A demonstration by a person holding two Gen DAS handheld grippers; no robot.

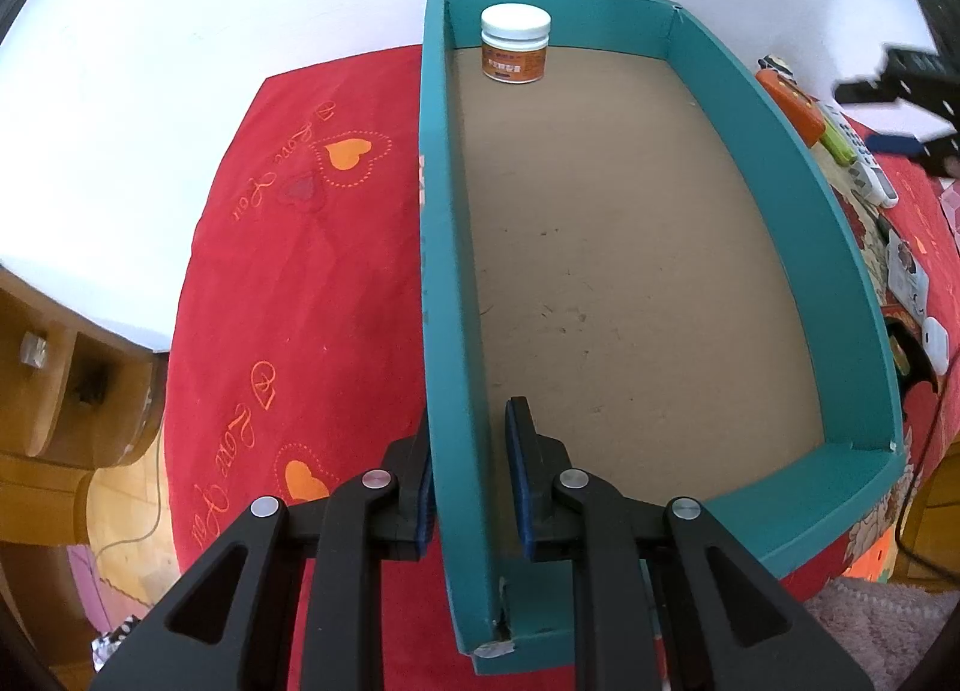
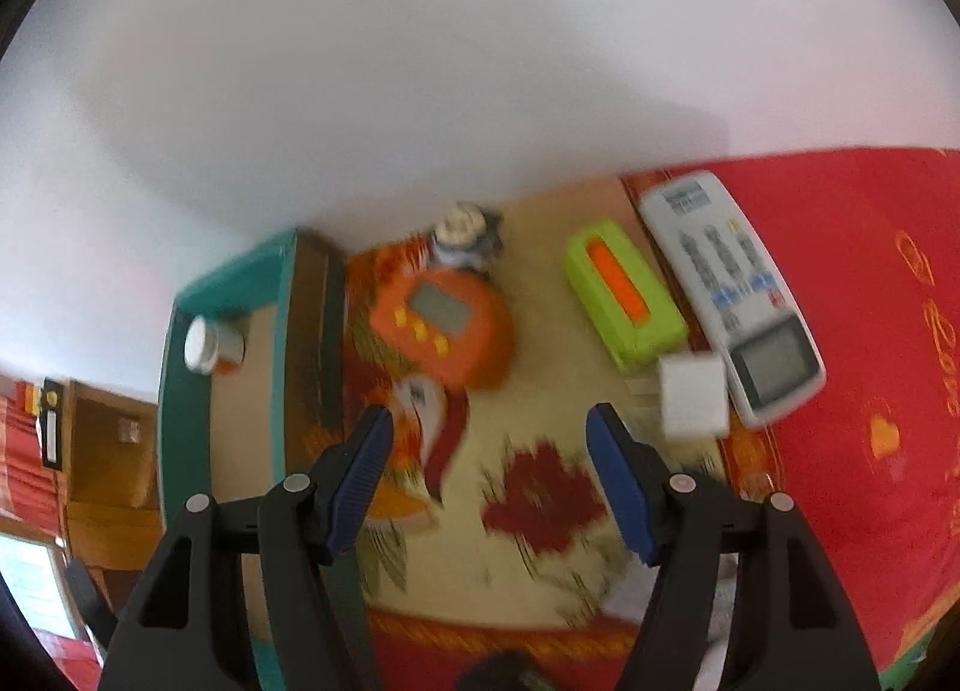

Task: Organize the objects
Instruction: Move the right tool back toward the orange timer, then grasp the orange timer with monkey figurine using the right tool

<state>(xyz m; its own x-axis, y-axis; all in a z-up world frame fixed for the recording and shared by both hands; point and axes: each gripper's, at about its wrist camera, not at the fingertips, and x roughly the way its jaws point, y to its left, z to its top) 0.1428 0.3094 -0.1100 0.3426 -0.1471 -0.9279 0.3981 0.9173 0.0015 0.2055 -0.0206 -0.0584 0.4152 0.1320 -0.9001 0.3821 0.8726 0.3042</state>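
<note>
My left gripper (image 1: 468, 478) is clamped on the near left wall of the teal cardboard tray with a bare brown floor (image 1: 864, 331), one blue pad outside the wall and one inside. The tray sits on a red cloth printed with orange hearts and script (image 1: 288, 283). In its far left corner stands a small jar with a white screw lid and an orange label (image 1: 515, 44), upright and alone.

My right gripper (image 2: 489, 481) hangs with its jaws spread and nothing between them, over a cream mat with red flowers (image 2: 540, 511). The view is blurred. Beyond the fingers lie an orange handheld game with a grey screen and yellow buttons (image 2: 441, 328), a lime green case with an orange stripe (image 2: 624, 295), a white remote control with a grey display (image 2: 735, 295) and a small white cube (image 2: 693, 397) touching the remote's near end.
</note>
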